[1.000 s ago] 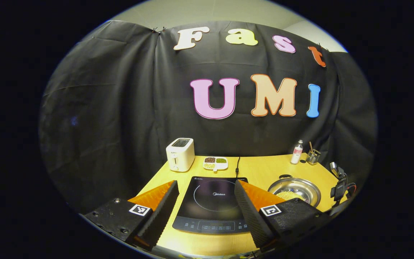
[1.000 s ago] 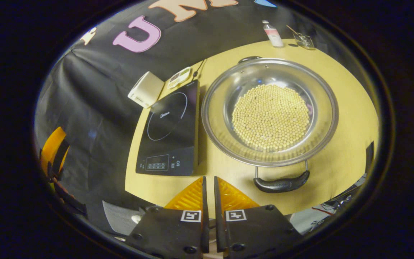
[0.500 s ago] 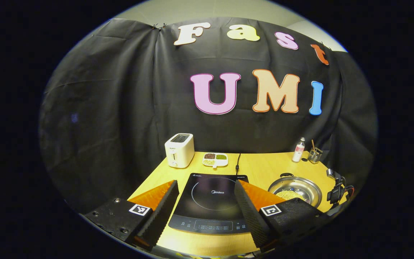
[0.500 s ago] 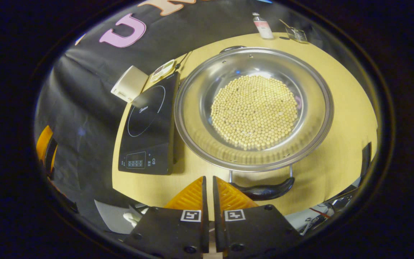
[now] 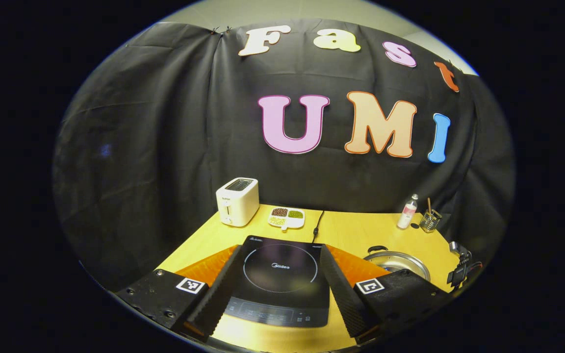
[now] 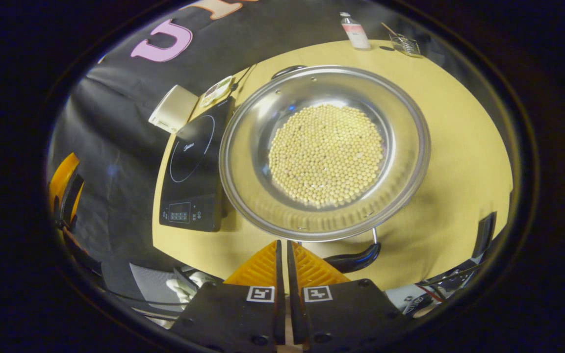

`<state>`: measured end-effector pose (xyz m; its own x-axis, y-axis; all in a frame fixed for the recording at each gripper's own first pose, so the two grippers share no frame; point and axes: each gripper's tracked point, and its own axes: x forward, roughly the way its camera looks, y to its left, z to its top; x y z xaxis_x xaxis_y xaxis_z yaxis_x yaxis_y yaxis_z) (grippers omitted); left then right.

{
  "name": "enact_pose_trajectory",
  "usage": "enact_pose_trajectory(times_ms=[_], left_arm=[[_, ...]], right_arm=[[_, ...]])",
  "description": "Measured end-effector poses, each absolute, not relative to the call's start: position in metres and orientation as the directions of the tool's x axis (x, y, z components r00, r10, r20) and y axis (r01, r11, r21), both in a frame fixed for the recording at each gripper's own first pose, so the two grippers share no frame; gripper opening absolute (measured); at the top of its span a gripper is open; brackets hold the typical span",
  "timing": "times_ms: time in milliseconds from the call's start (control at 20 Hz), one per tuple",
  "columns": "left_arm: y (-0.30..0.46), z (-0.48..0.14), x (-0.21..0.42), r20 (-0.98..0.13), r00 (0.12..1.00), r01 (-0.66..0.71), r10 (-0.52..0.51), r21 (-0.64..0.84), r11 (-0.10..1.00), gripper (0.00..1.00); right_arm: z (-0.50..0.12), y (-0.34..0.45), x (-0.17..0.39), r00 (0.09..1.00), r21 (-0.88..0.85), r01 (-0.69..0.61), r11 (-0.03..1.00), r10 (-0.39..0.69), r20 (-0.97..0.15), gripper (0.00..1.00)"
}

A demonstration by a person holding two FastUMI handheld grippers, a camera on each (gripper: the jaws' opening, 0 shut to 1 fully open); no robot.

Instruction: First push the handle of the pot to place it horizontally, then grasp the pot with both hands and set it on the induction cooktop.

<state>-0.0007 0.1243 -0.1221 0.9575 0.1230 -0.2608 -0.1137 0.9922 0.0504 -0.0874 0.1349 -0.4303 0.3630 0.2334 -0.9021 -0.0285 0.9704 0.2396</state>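
The steel pot (image 6: 263, 196) holds yellow beans and stands on the wooden table (image 6: 459, 147), right of the black induction cooktop (image 6: 192, 166). Its black near handle (image 6: 358, 258) points toward me and its far handle (image 6: 288, 71) lies at the opposite rim. My right gripper (image 6: 282, 243) is shut on nothing, its tips just left of the near handle, whose left end is hidden behind one finger. In the left gripper view my left gripper (image 5: 280, 250) is open above the cooktop (image 5: 280, 274), with the pot (image 5: 396, 260) off to the right. The left gripper (image 6: 64, 196) also shows at the right gripper view's left edge.
A white toaster (image 5: 237, 201) and a divided dish of beans (image 5: 286, 218) stand behind the cooktop by the wall. A small bottle (image 5: 407, 212) and a glass cup (image 5: 428, 220) sit at the back right corner. The cooktop's cord (image 5: 318, 223) runs toward the wall.
My right gripper has come closer to the pot, and the near handle now sits right beside its tips. The left gripper has shifted forward, so the cooktop lies lower between its fingers.
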Motion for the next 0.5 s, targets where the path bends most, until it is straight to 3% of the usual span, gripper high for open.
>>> enact_pose_trajectory(times_ms=[200, 350, 400, 450, 500], left_arm=[[0.110, -0.125, 0.010, -0.271, 0.954, -0.117, 0.125, 0.045, 0.992, 0.93], [0.104, -0.133, 0.015, -0.289, 0.947, -0.138, 0.142, 0.033, 0.990, 0.96], [0.103, -0.135, 0.017, -0.297, 0.943, -0.147, 0.150, 0.031, 0.989, 0.96], [0.101, -0.138, 0.017, -0.303, 0.940, -0.156, 0.158, 0.032, 0.987, 0.96], [0.101, -0.138, 0.018, -0.305, 0.938, -0.163, 0.165, 0.033, 0.986, 0.96]], right_arm=[[-0.427, 0.107, -0.086, 0.344, 0.193, -0.048, 0.980, 0.197, -0.918, 0.08], [-0.426, 0.084, -0.081, 0.337, 0.155, -0.055, 0.986, 0.164, -0.927, 0.08], [-0.426, 0.077, -0.080, 0.338, 0.140, -0.059, 0.988, 0.152, -0.929, 0.00], [-0.425, 0.069, -0.077, 0.338, 0.127, -0.060, 0.990, 0.140, -0.931, 0.08], [-0.424, 0.062, -0.074, 0.339, 0.116, -0.060, 0.991, 0.130, -0.932, 0.08]])
